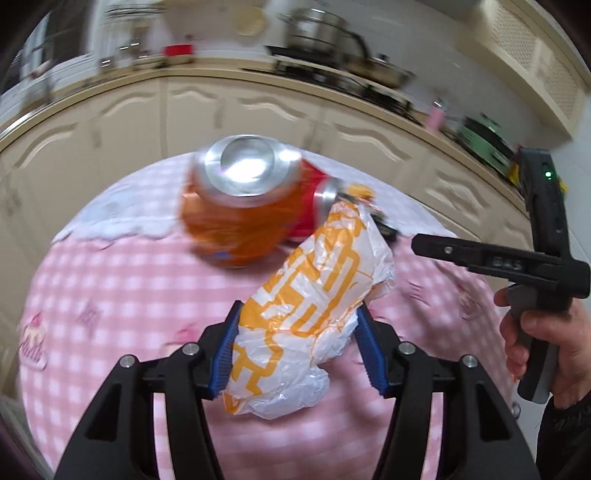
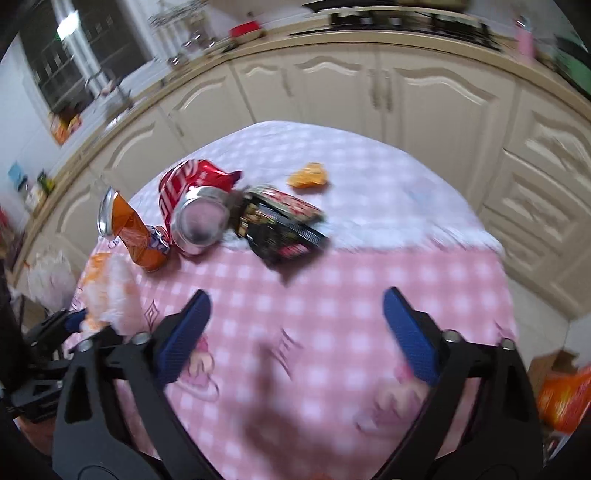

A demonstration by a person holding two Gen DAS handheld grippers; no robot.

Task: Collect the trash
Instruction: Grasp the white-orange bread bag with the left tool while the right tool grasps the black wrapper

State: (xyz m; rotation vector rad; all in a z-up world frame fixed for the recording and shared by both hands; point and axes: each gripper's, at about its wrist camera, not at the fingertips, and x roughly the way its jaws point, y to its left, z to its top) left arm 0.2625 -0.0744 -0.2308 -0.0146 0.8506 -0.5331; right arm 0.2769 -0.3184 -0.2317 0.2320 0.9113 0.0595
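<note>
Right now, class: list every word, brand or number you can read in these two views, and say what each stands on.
"BAS": roughly, blurred raised letters on the right gripper's black body.
Red can: white lettering, too crumpled to read.
Dark wrapper: print too blurred.
Orange can: nothing legible.
Orange-and-white bag: pattern only, no words.

A pink checked tablecloth [image 2: 332, 280] fills the middle of the frame, with cream cabinet doors [image 2: 332, 88] across the top and steel pots [image 1: 314, 29] at upper right.
</note>
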